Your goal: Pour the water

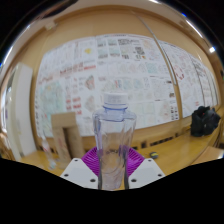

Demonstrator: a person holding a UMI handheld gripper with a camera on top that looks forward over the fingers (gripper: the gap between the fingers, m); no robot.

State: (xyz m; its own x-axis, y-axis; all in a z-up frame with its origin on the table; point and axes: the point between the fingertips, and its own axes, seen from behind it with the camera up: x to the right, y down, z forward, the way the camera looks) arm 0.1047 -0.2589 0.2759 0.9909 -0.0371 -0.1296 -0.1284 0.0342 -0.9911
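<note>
A clear plastic water bottle (113,140) with a white cap stands upright between my gripper's (112,162) fingers. Both purple pads (94,160) press against its sides, so the gripper is shut on it. The bottle appears lifted above the wooden table (180,152), and its base is hidden behind the fingers. Its cap reaches up in front of the paper-covered wall.
A wall (120,70) covered with many printed sheets stands beyond. A cardboard box (64,135) sits on the table left of the bottle. A black object (205,122) rests on the table at the right. A window (20,95) is at the left.
</note>
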